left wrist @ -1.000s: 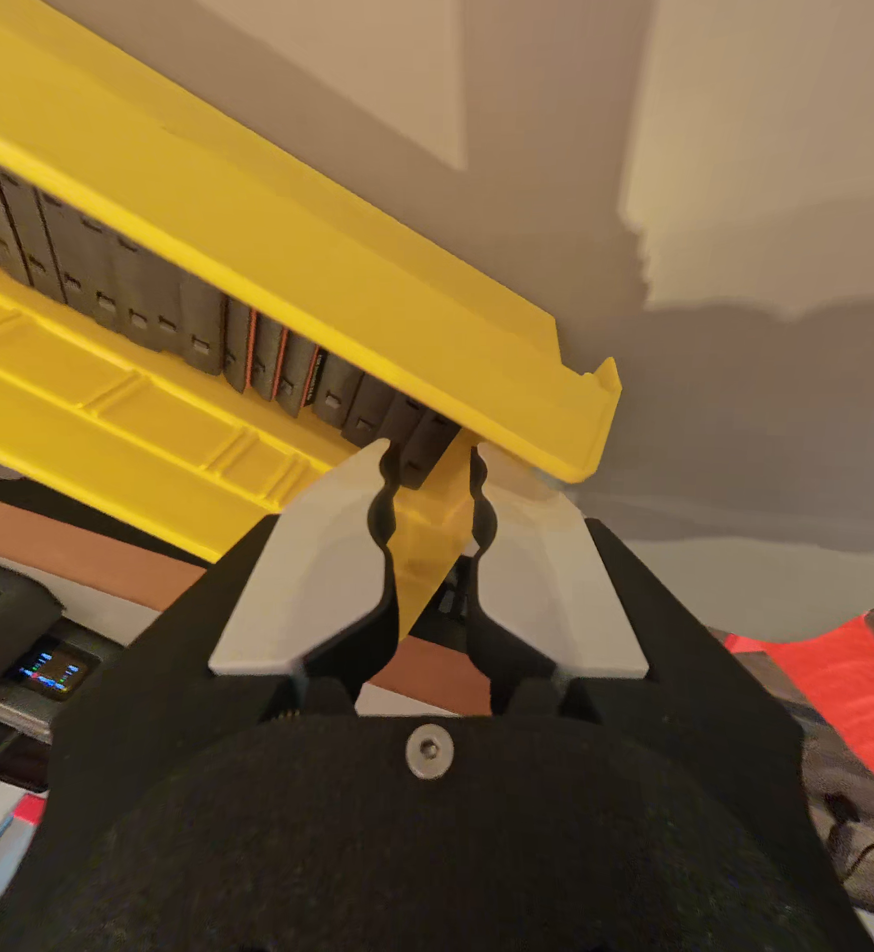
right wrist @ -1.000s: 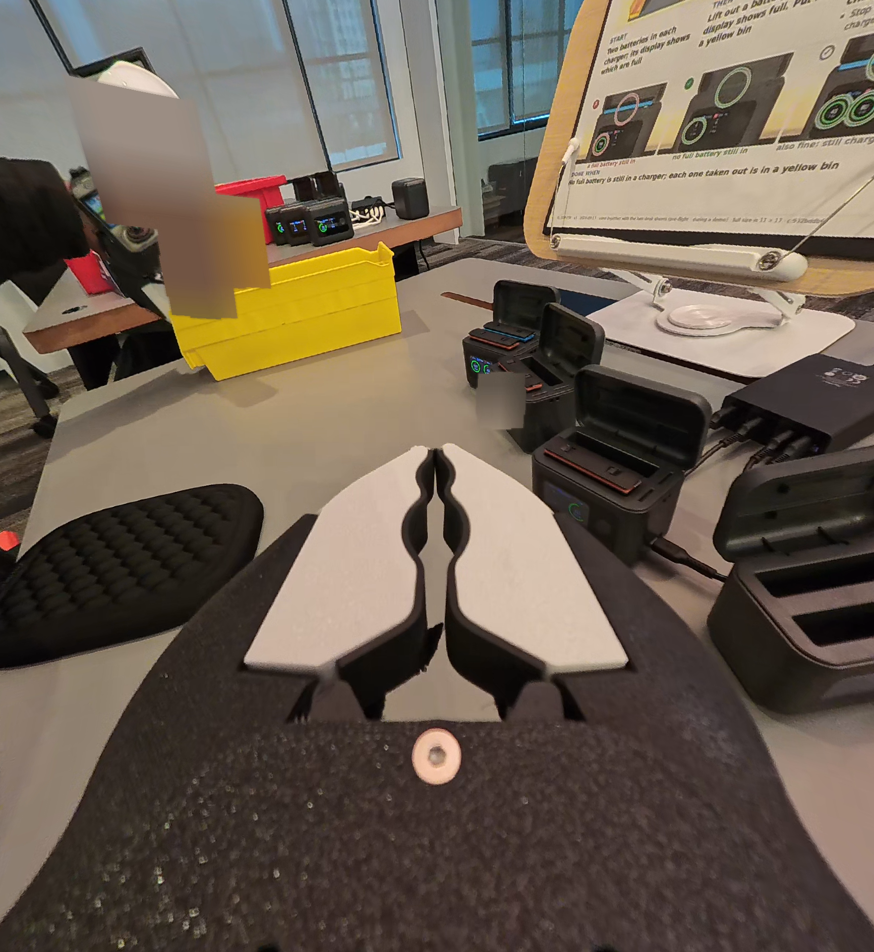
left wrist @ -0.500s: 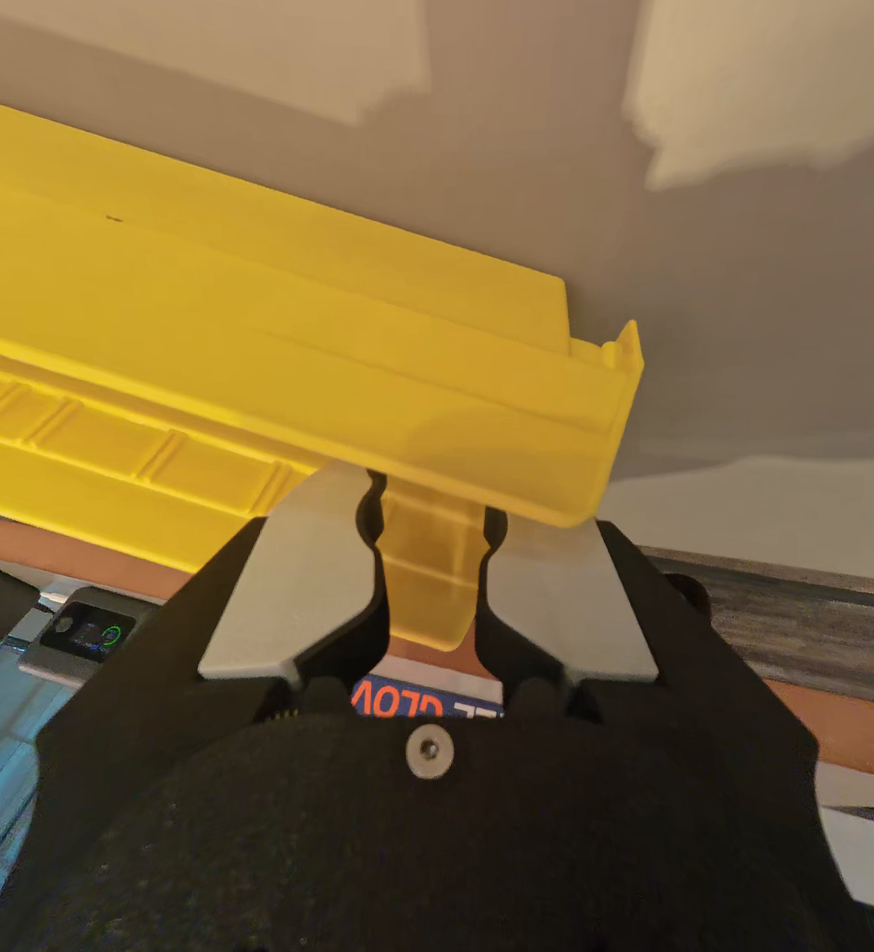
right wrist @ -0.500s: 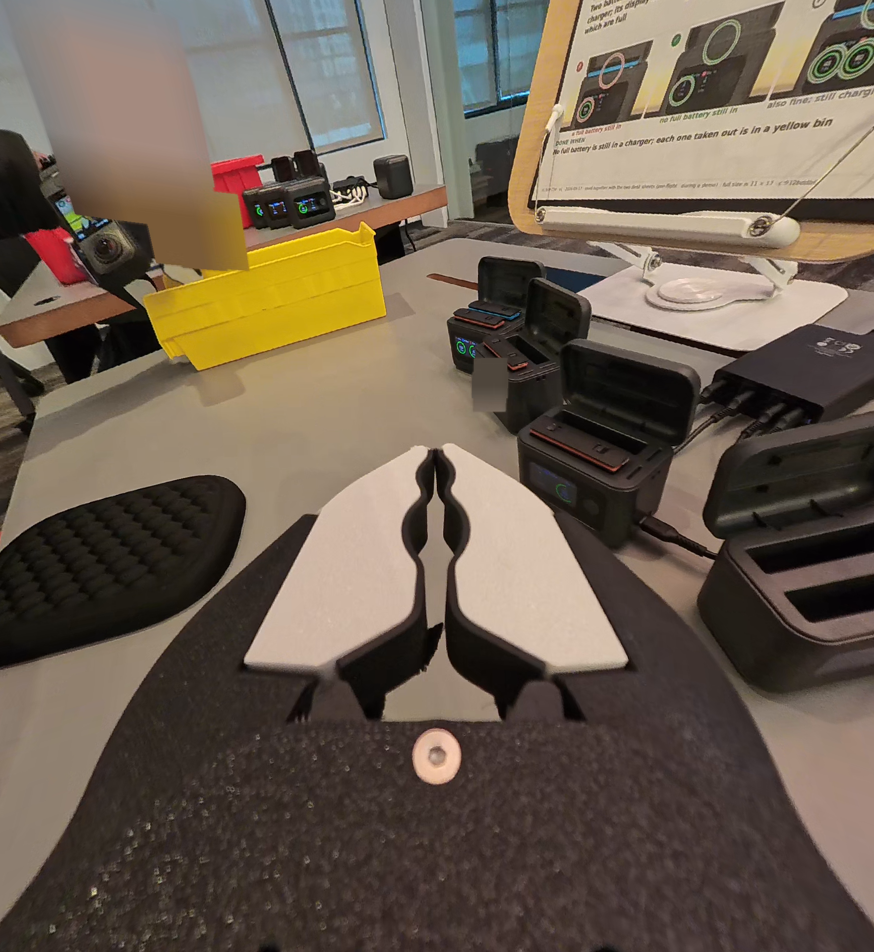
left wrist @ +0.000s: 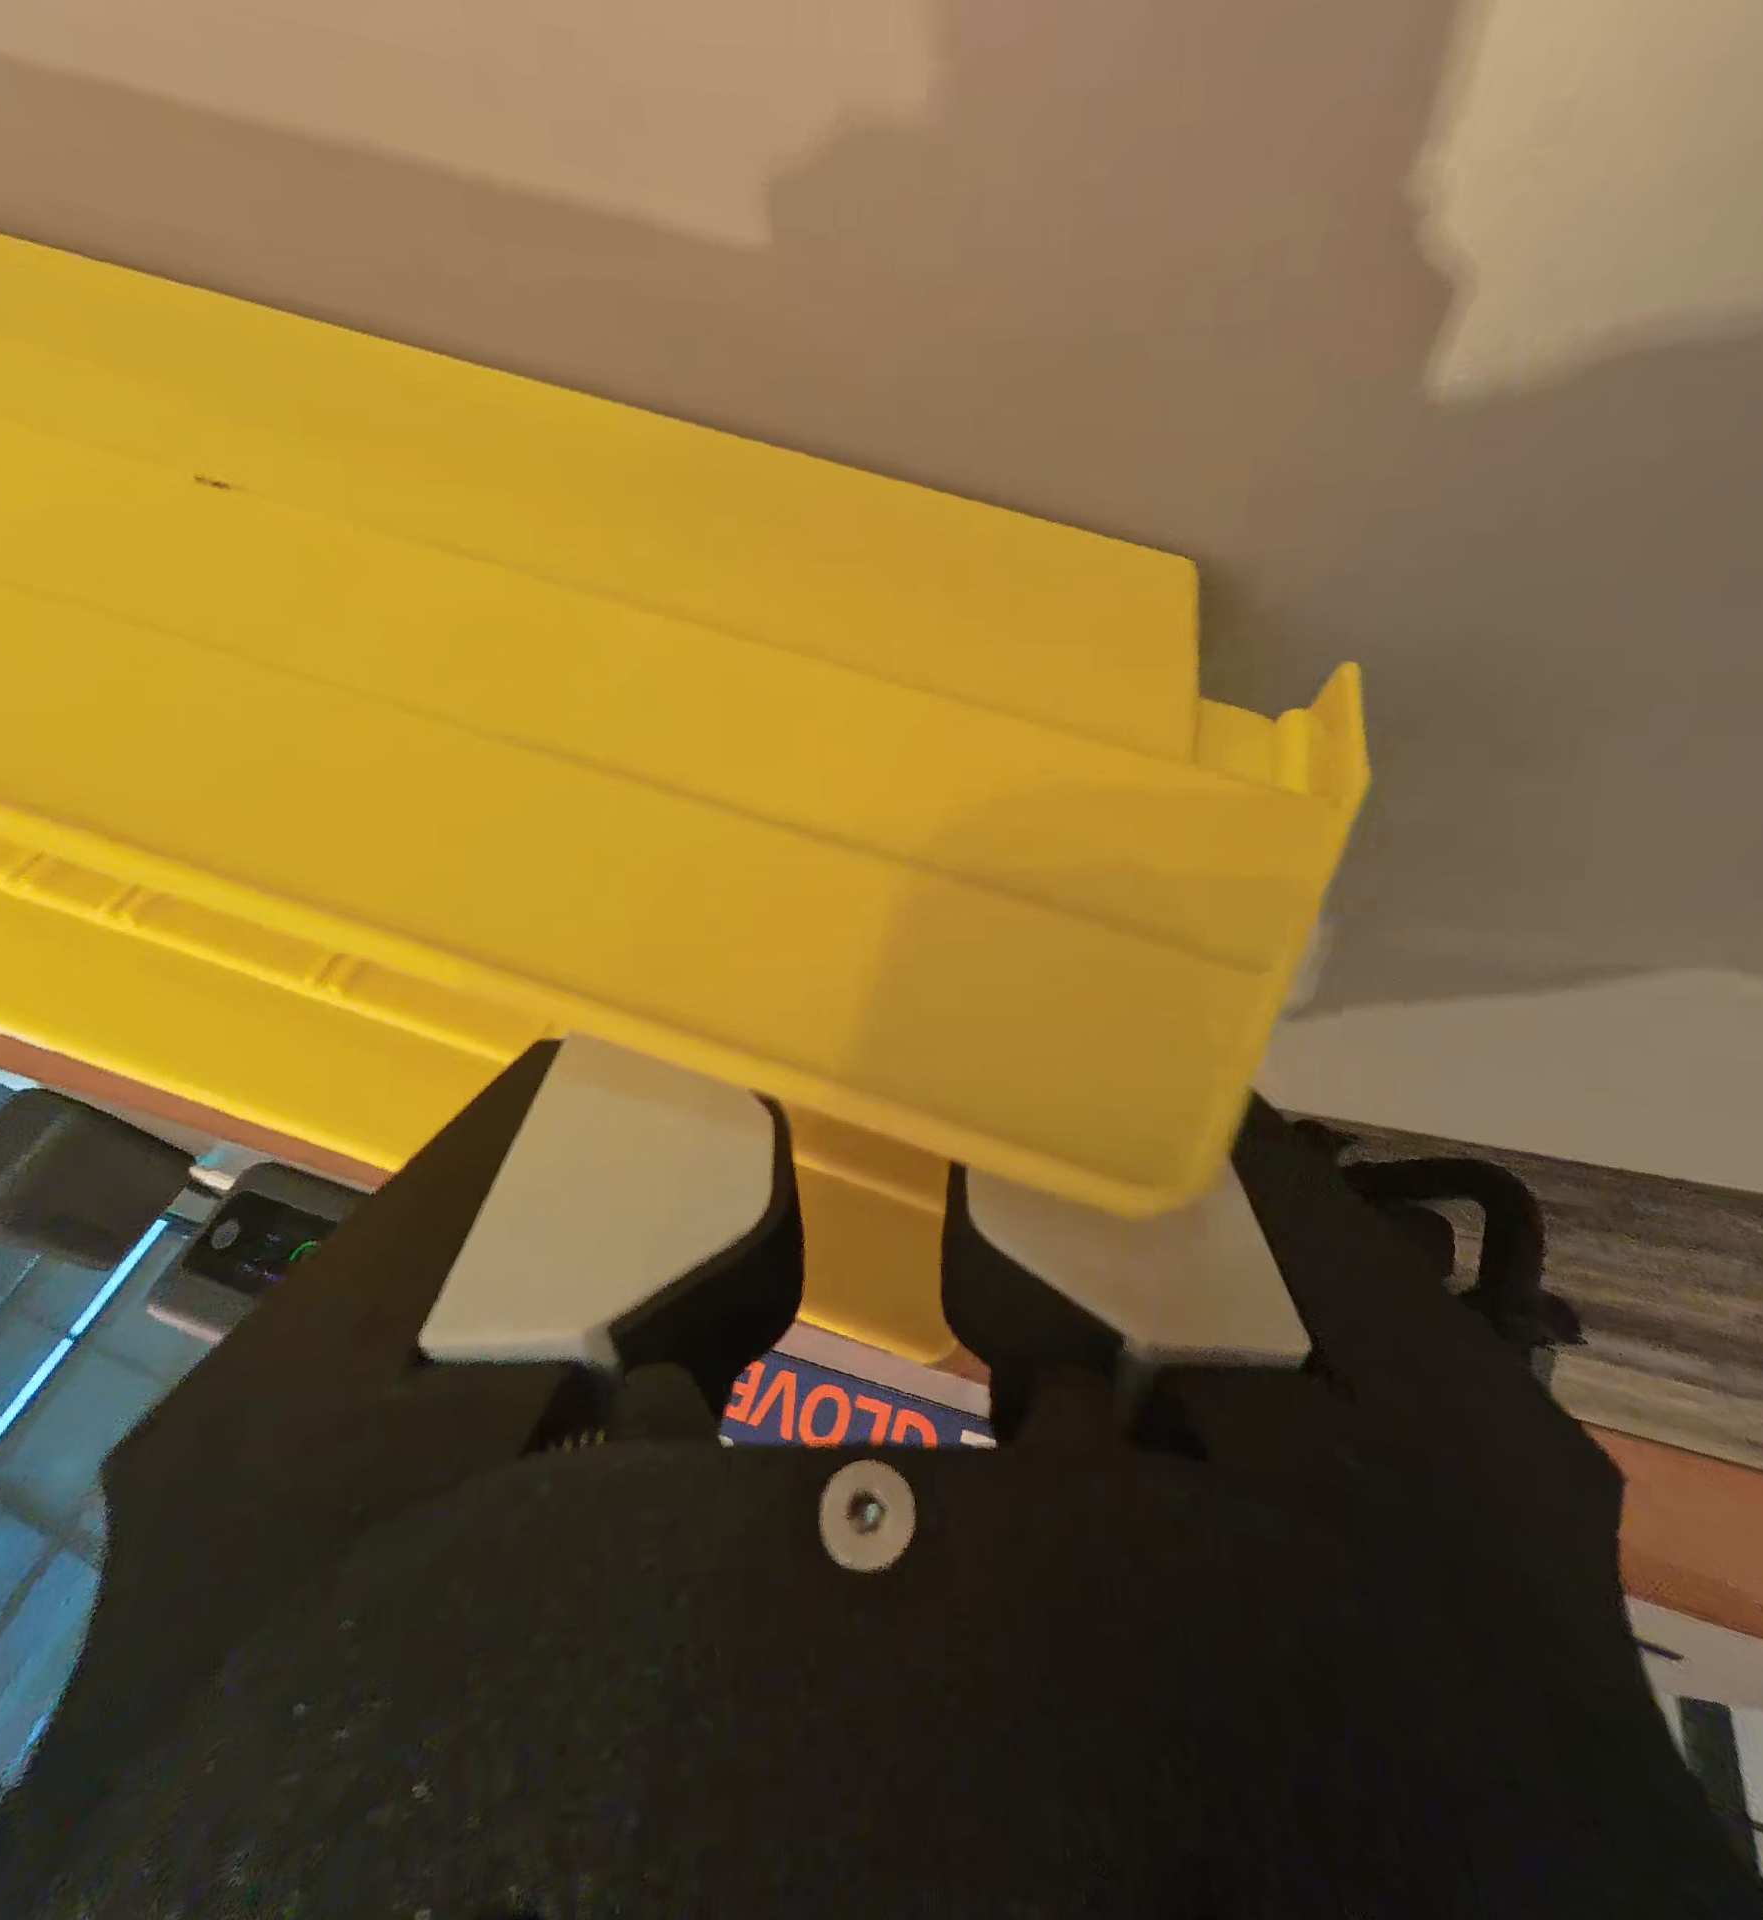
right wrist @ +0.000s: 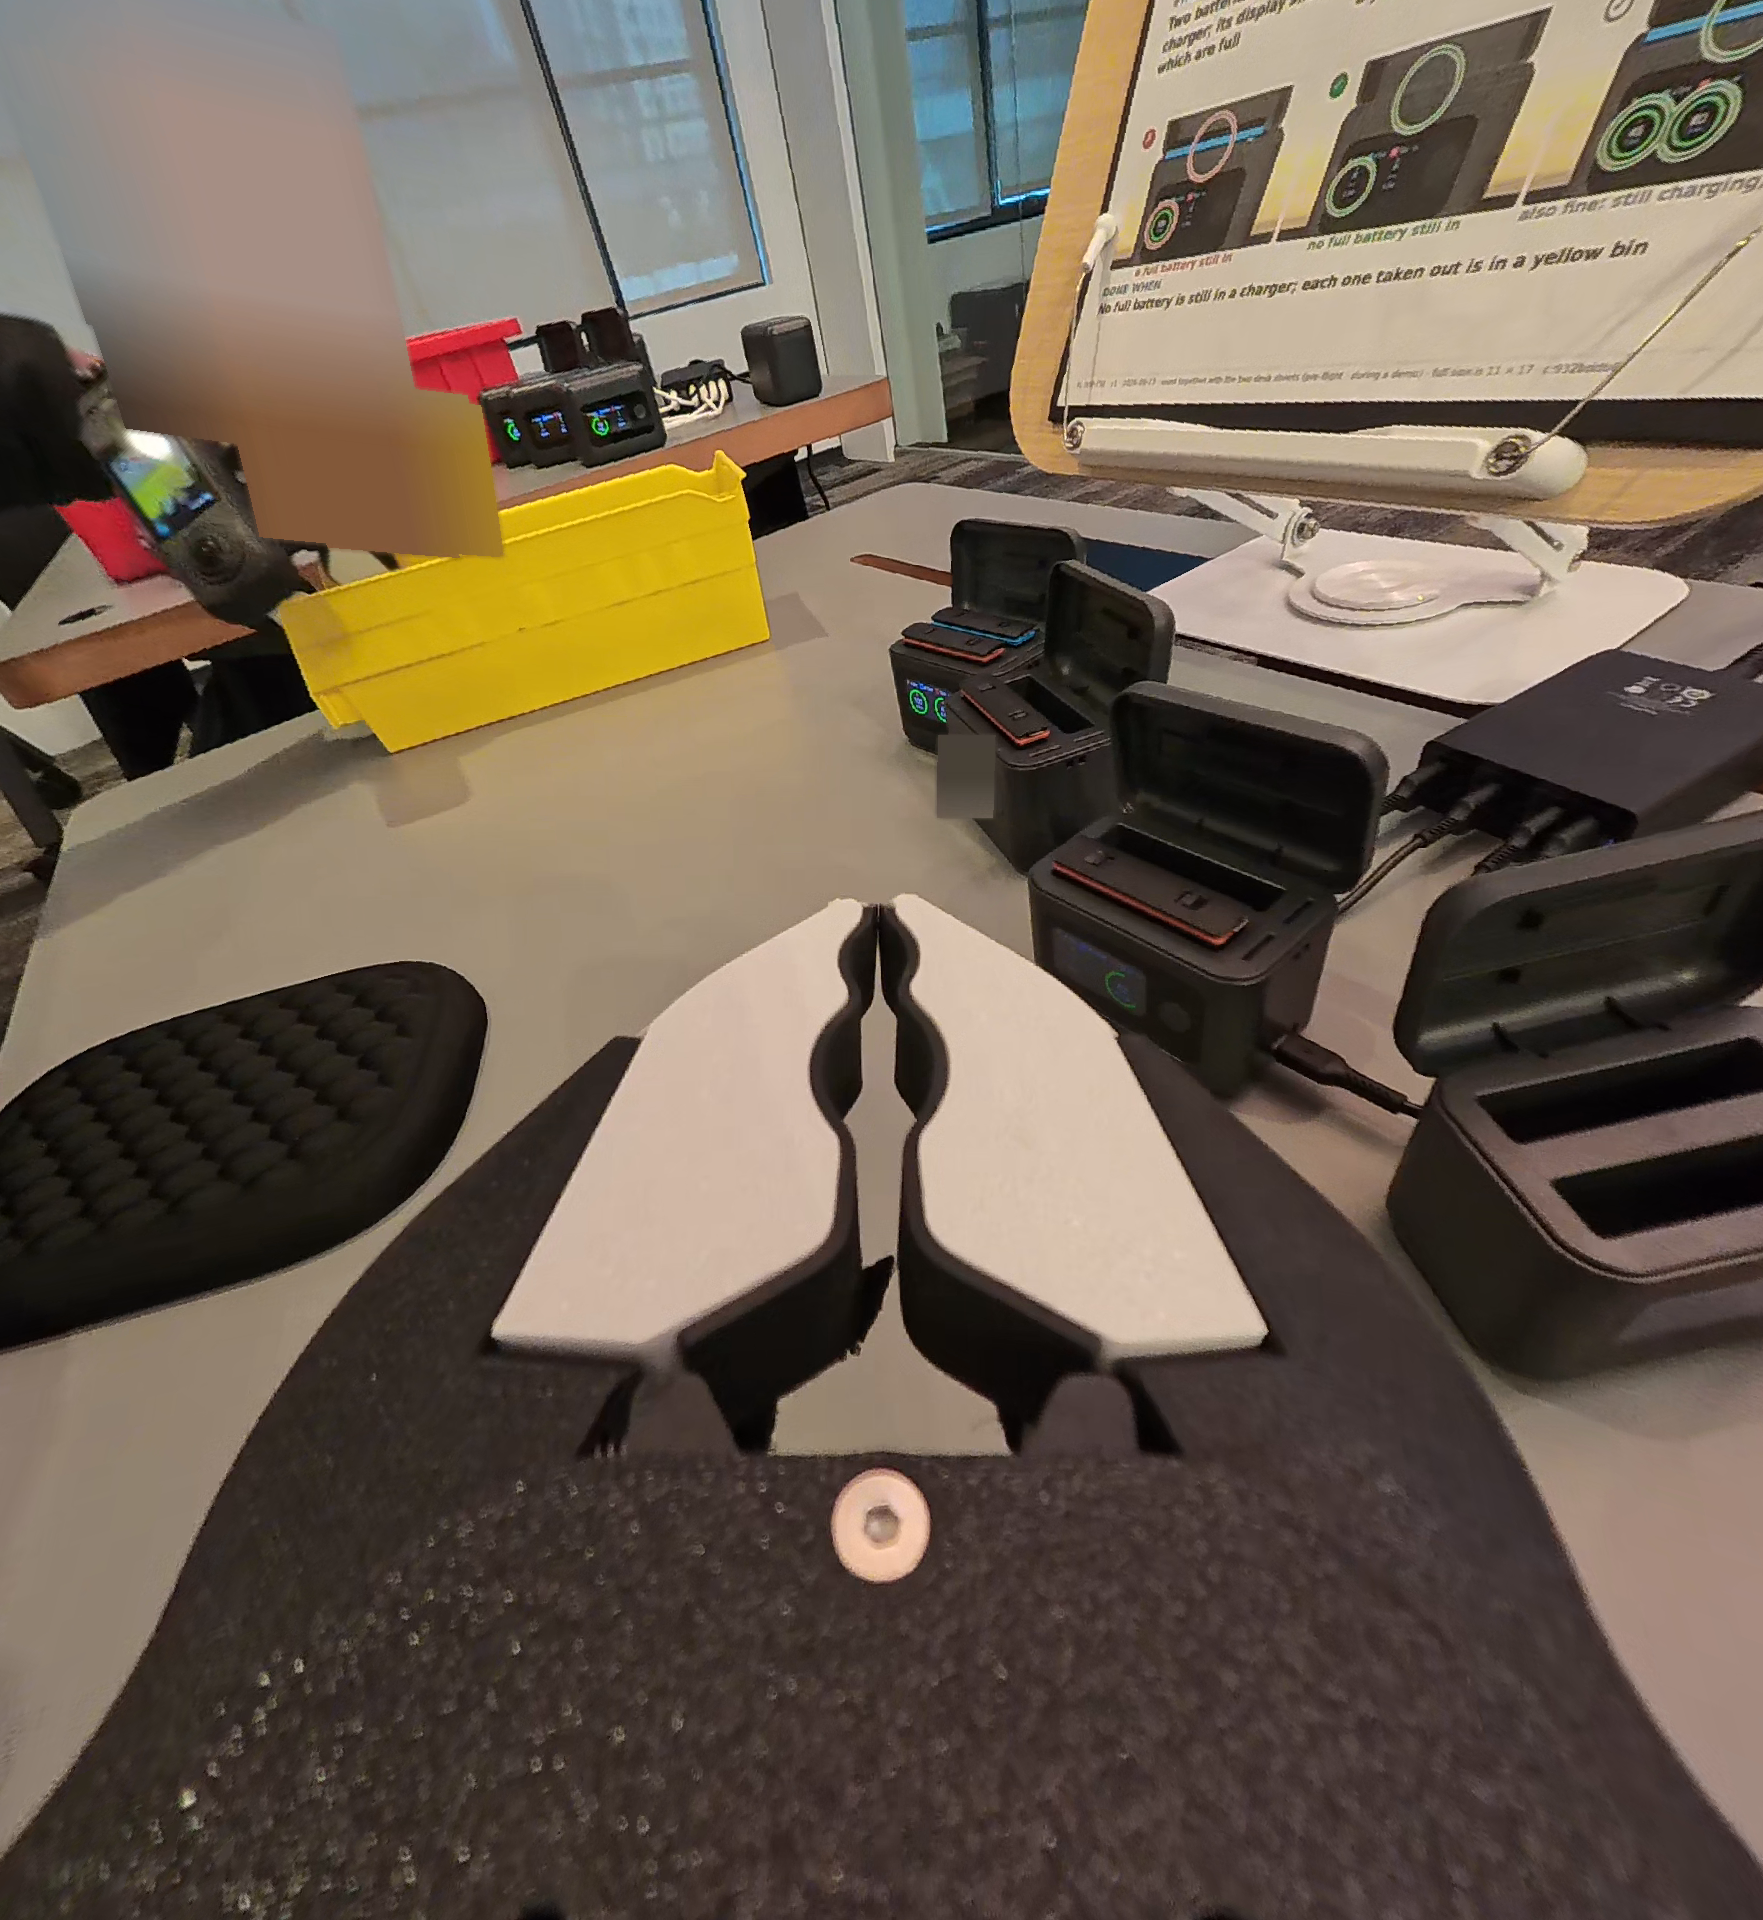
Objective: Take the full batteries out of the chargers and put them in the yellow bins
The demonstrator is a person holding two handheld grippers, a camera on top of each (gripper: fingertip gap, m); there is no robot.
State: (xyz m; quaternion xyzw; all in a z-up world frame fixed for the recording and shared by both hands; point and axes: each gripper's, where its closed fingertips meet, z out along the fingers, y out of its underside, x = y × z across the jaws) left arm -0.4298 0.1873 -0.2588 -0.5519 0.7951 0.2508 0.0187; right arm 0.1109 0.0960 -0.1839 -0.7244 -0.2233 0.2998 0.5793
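The yellow bin [left wrist: 648,779] fills the left wrist view, seen from outside along its long wall, so the batteries inside are hidden. My left gripper [left wrist: 872,1184] is open at the bin's end. Its fingertips are hidden behind the bin's edge, and a yellow part of the bin shows in the gap between the jaws. In the right wrist view, the bin [right wrist: 565,623] stands far left on the grey table, with the left gripper [right wrist: 191,540] at its left end. My right gripper [right wrist: 877,914] is shut and empty, low over the table. Open black chargers [right wrist: 1189,914] stand to its right, some holding orange-edged batteries [right wrist: 1147,904].
The nearest charger [right wrist: 1625,1132] has two empty slots. A black power hub [right wrist: 1625,727] with cables and an instruction board on a white stand [right wrist: 1396,436] are at the back right. A black ribbed pad [right wrist: 181,1122] lies front left. A far table carries a red bin [right wrist: 461,358] and more chargers. The left gripper's tips are roughly 55 cm from the right gripper's.
The left gripper's view has swung from looking into the bin at the row of batteries to looking at its outer wall, with the bin's edge now over the fingertips. The right gripper has barely moved.
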